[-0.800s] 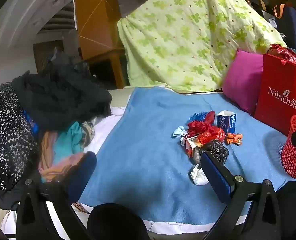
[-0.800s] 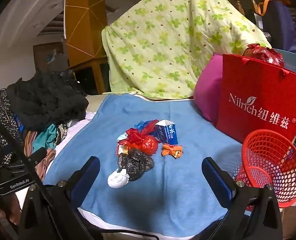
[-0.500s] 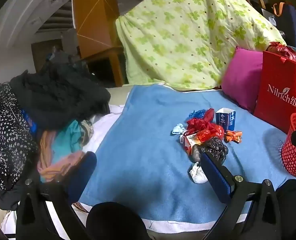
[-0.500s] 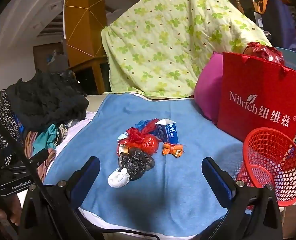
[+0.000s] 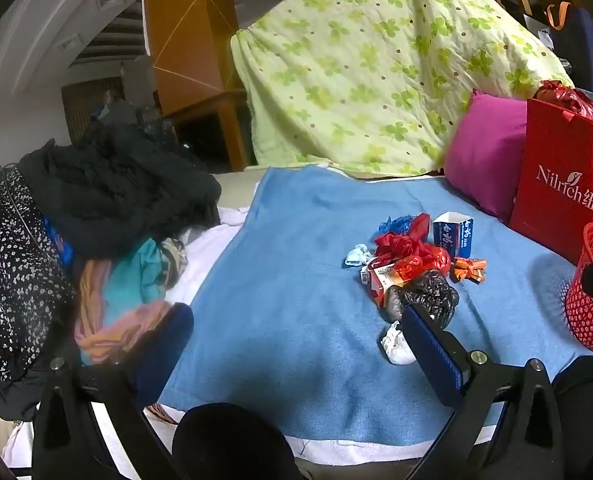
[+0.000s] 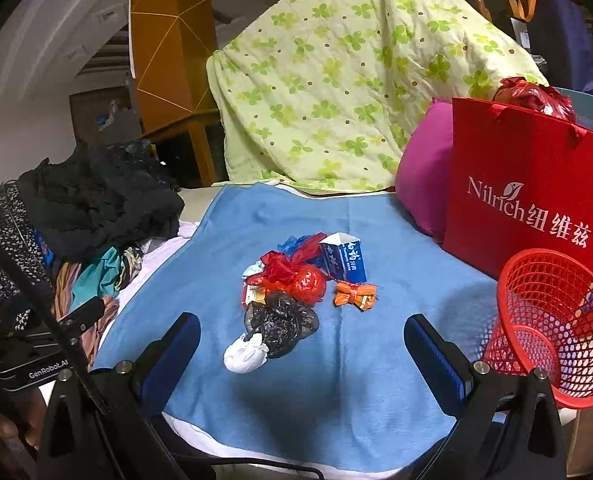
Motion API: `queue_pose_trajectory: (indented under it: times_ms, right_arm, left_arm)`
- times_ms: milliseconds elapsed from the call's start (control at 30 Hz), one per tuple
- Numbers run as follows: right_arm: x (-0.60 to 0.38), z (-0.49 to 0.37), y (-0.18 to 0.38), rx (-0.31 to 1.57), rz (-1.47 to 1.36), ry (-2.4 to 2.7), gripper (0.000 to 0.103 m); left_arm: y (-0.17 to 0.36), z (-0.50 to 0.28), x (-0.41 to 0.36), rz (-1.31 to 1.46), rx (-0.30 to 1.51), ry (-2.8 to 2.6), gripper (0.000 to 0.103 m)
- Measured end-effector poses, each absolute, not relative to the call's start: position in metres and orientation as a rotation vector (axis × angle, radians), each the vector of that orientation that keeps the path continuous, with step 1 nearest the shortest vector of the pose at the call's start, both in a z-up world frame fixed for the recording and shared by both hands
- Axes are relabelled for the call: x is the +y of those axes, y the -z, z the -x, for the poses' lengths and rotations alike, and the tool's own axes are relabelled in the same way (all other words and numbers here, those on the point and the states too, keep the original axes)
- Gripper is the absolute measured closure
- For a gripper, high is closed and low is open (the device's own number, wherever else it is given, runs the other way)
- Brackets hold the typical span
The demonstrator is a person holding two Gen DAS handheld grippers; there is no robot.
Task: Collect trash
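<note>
A heap of trash lies mid-way on a blue blanket (image 6: 376,380): a red plastic bag (image 6: 296,280), a black bag (image 6: 282,322), a white wad (image 6: 246,354), a blue-white carton (image 6: 346,258) and an orange wrapper (image 6: 354,294). The heap also shows in the left wrist view, with the red bag (image 5: 410,254) and black bag (image 5: 428,298). A red mesh basket (image 6: 552,320) stands at the right edge. My right gripper (image 6: 300,352) is open and empty, just short of the white wad. My left gripper (image 5: 296,344) is open and empty, left of the heap.
A red Nilrich paper bag (image 6: 524,192) and a magenta pillow (image 6: 424,180) stand behind the basket. A green floral quilt (image 6: 348,80) drapes at the back. A pile of dark and coloured clothes (image 5: 76,232) fills the left side.
Both views have shifted only slightly; the trash heap sits a touch lower and closer in the right wrist view. Both grippers stay open and empty.
</note>
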State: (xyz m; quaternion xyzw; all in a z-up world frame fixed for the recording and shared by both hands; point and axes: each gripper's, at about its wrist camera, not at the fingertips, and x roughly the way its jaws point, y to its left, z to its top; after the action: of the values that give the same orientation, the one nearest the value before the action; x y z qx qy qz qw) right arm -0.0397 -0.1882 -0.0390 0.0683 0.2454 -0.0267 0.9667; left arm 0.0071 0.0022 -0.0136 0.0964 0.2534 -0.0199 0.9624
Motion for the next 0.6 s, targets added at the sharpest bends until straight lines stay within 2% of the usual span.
queue_pose_trajectory:
  times_ms: [400, 600]
  right_arm:
    - [-0.19, 0.034, 0.043, 0.547, -0.209, 0.032, 0.0]
    - [-0.191, 0.021, 0.058, 0.595, -0.141, 0.024, 0.0]
  left_arm:
    - [0.022, -0.011, 0.005, -0.176, 0.527, 0.045, 0.0]
    - [0.033, -0.019, 0.007, -0.145, 0.557, 0.059, 0.0]
